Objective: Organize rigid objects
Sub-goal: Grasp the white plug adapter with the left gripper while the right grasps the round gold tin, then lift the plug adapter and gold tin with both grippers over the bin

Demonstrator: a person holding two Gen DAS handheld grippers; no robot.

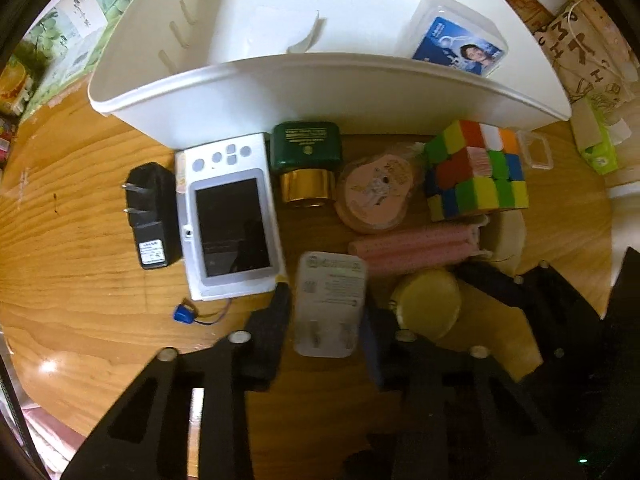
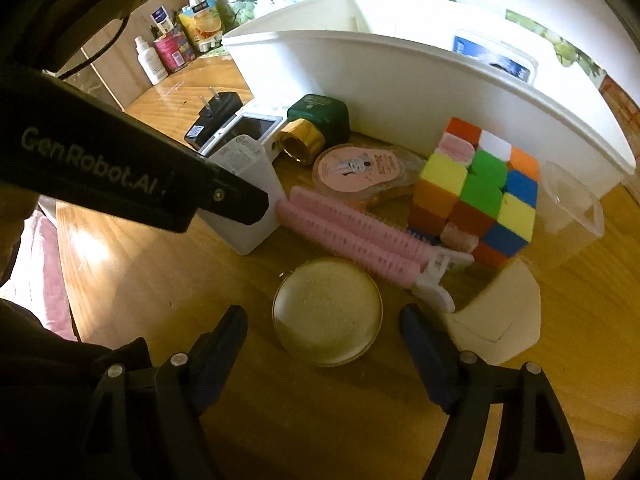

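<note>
Left tongs (image 1: pixel 326 314) pointed straight down, clamped on a white plastic charger (image 1: pixel 330 304) with flat prongs, standing on the wooden desk (image 1: pixel 80 248). Right tongs (image 2: pixel 322 334) tilted steeply down, half-wide, straddling a round gold compact (image 2: pixel 327 312) without pressing it. Beyond, toward the desk's far edge: pink bristly hair rollers (image 2: pixel 352 232), glossy multicoloured cube (image 2: pixel 478 192), round pink-labelled packet (image 2: pixel 356 170), green jar (image 1: pixel 306 148) with gold collar, silver flat-screened device (image 1: pixel 230 216), matte black plug adapter (image 1: pixel 150 216). Behind these, a white smooth plastic bin (image 1: pixel 320 92) holding a clear box (image 1: pixel 458 36).
</note>
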